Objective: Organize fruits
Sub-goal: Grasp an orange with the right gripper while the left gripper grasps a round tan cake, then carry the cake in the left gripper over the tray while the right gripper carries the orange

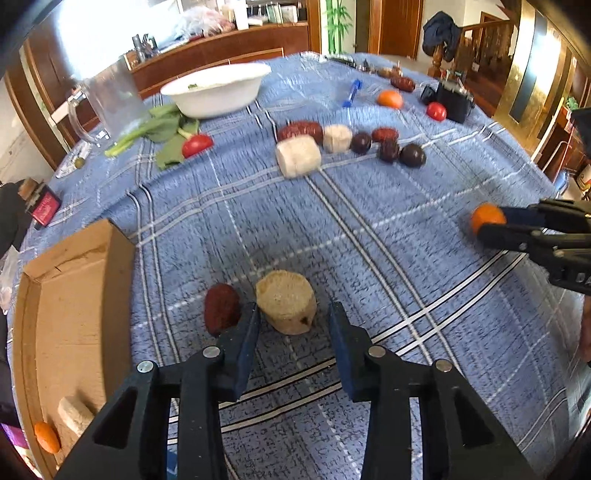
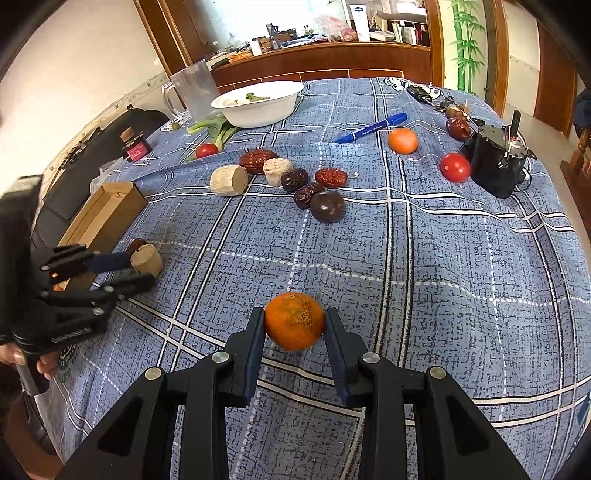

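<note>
Mandarin (image 2: 294,321) clamped in right gripper (image 2: 294,325).

wood counter (image 2: 321,59) (cluttered), bright window (image 1: 110,26)

Bare tablecloth (image 2: 424,295) wide between both grippers; fruit cluster (image 2: 295,181) blocks far middle; cardboard box (image 1: 74,295) walls left edge; black device (image 2: 495,162) obstructs far right; white bowl (image 2: 258,103) beyond cluster.

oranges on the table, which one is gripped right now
The near orange, pinched between the right gripper pads; the other orange sits free beside the blue pen.
</note>
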